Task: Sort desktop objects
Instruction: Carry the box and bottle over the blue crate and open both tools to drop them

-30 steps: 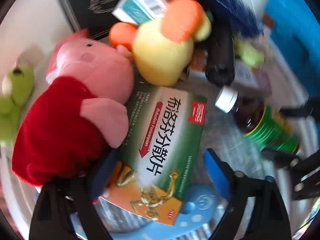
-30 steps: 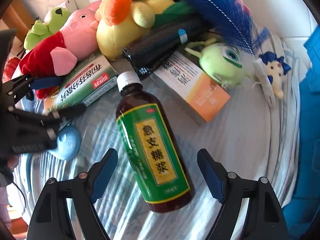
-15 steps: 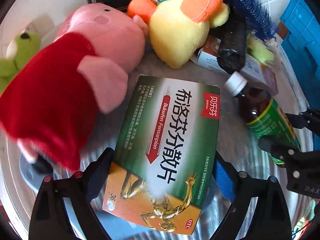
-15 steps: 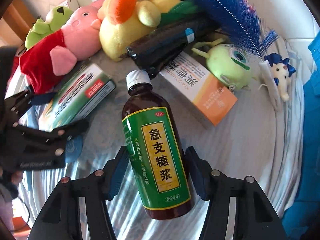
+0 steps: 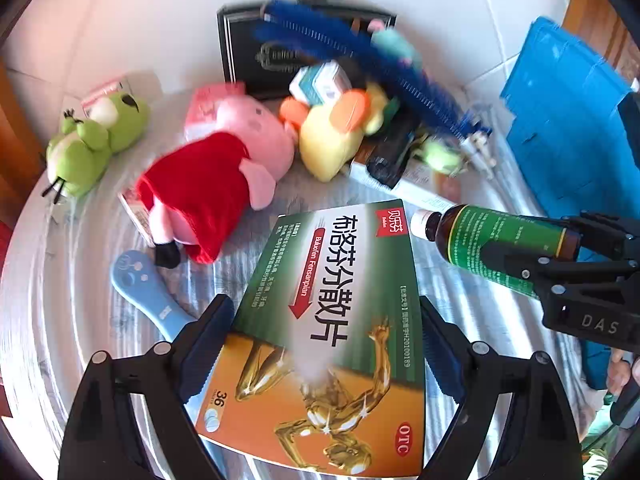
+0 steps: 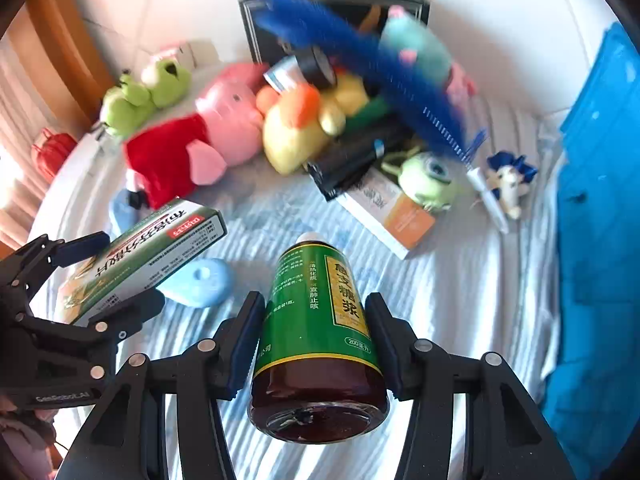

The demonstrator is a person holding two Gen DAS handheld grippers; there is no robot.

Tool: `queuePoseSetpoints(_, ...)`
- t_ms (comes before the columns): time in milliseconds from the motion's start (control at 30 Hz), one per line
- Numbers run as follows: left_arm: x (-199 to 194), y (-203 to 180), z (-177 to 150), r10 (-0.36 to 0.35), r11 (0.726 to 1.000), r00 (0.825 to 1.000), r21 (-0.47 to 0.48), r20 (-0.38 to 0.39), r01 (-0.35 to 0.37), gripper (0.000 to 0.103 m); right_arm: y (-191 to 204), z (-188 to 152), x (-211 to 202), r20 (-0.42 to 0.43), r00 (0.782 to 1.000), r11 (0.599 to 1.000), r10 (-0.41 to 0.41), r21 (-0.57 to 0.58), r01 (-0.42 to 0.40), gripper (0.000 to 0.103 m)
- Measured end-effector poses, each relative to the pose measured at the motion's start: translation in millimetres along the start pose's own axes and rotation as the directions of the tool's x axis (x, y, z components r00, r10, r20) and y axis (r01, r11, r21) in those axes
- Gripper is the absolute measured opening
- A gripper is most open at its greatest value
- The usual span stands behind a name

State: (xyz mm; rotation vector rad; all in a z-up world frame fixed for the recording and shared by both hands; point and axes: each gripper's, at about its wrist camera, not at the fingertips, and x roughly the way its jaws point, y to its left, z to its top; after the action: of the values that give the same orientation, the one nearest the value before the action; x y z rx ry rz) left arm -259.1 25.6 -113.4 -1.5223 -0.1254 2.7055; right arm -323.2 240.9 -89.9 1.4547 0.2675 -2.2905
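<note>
Green cardboard fills my left gripper: its jaws clench the medicine box, lifted off the striped cloth. My right gripper grasps the syrup bottle. Farther off lie the pink pig plush and yellow duck plush.

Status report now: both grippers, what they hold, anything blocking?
Left gripper shut on green medicine box, lifted. Right gripper shut on syrup bottle, lifted. Plush toys piled beyond, none blocking.
</note>
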Motion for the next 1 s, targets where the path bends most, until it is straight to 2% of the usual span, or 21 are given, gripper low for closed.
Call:
queuePoseSetpoints(167,-55.5,-16.9,-10.4,-0.002,1.000,0.994,0.030,0.114,-0.002,0.089,26.8,-9.7,-45.1,0.123,0.992,1.000,-0.026,-0.003,0.027,0.051)
queuePoseSetpoints(300,-104.7,-33.0,-13.9,-0.028,0.998,0.979,0.067,0.202,0.015,0.089,30.2,-26.2,-109.9,0.258,0.964,0.998,-0.065,0.021,0.062,0.051)
queuePoseSetpoints(433,-151.2,-66.0,-9.0,-0.089,0.990,0.954,0.129,0.286,0.054,0.089,20.5,-46.9,-179.9,0.388,0.913,0.992,-0.128,0.069,0.110,0.051)
queuePoseSetpoints(600,-196.4,-130.7,1.2,-0.187,0.968,0.913,0.229,0.364,0.107,0.089,-5.5,-79.0,-263.7,0.512,0.828,0.973,-0.229,0.157,0.172,0.051)
queuePoseSetpoints(767,-224.1,-202.1,12.3,-0.283,0.936,0.877,0.311,0.388,0.164,0.089,-48.4,-120.7,-321.6,0.550,0.757,0.933,-0.352,0.269,0.239,0.051)
queuePoseSetpoints(867,-235.6,-248.9,17.3,-0.341,0.910,0.859,0.363,0.381,0.200,0.089,-81.7,-145.8,-343.1,0.536,0.734,0.903,-0.416,0.338,0.264,0.051)
queuePoseSetpoints(1000,-242.8,-315.8,19.2,-0.380,0.881,0.855,0.419,0.352,0.219,0.089,-127.7,-174.6,-356.4,0.507,0.724,0.871,-0.468,0.406,0.278,0.051)
